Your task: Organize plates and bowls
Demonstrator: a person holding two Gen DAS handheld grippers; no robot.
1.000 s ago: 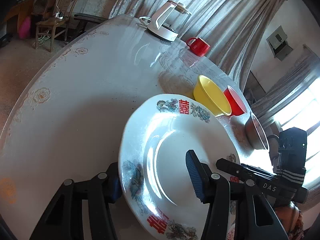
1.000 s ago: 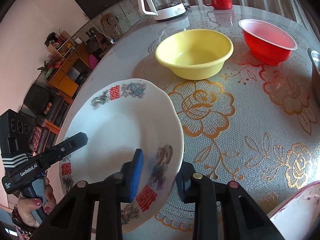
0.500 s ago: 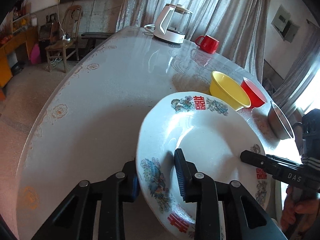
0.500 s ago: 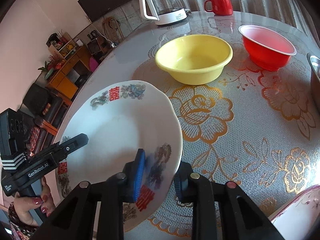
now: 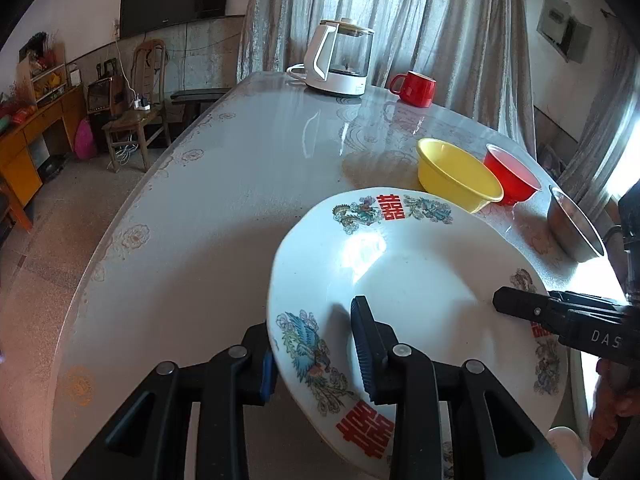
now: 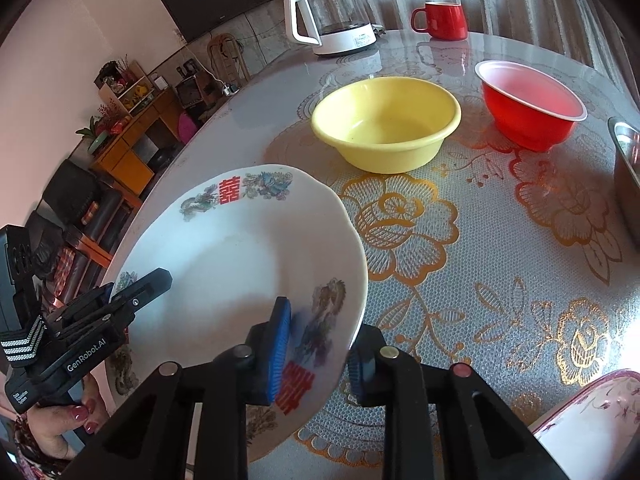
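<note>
A white plate with red characters and bird motifs (image 5: 412,280) is held above the table by both grippers. My left gripper (image 5: 316,354) is shut on its near left rim. My right gripper (image 6: 318,346) is shut on the opposite rim; the plate also shows in the right wrist view (image 6: 240,264). A yellow bowl (image 6: 386,122), a red bowl (image 6: 530,104) and a steel bowl (image 5: 574,224) stand on the table beyond the plate. The rim of a second, pink-edged plate (image 6: 592,412) shows at the lower right.
A white kettle (image 5: 340,64) and a red mug (image 5: 414,88) stand at the far side of the round table (image 5: 200,220). A chair (image 5: 136,112) and a wooden cabinet stand on the floor to the left.
The left gripper's fingers closed in on the plate's rim. The plate levelled out a little, and the left wrist view tilted up and turned to the right.
</note>
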